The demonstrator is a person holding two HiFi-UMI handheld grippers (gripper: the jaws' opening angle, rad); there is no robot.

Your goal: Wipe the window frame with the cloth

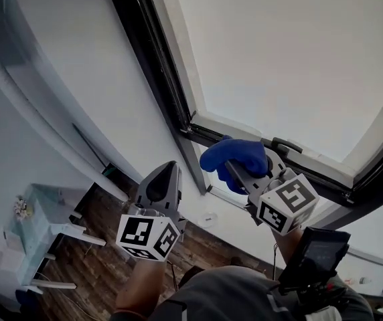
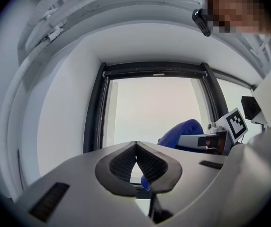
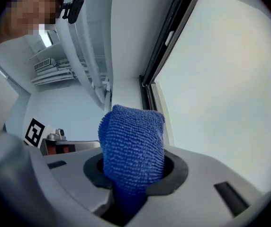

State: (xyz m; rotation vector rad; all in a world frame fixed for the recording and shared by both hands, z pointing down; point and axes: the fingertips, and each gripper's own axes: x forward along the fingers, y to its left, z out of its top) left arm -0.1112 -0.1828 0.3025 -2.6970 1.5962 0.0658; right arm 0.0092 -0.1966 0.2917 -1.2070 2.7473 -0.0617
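A folded blue cloth [image 1: 235, 158] sticks out of my right gripper [image 1: 240, 172], which is shut on it. The cloth sits at the corner of the black window frame [image 1: 157, 72], and I cannot tell whether it touches. In the right gripper view the cloth [image 3: 133, 143] fills the jaws of the right gripper [image 3: 133, 173], with the window frame [image 3: 166, 51] just beyond. My left gripper [image 1: 171, 169] hangs to the left, shut and empty, away from the frame. In the left gripper view the left gripper [image 2: 136, 146] points at the window frame [image 2: 94, 112], and the cloth [image 2: 180, 131] is at the right.
A window handle [image 1: 286, 144] lies on the sash right of the cloth. A pale wall [image 1: 78, 59] runs left of the frame. Far below are a wooden floor [image 1: 104, 259] and white furniture [image 1: 44, 227]. A dark device [image 1: 315, 256] is at the person's chest.
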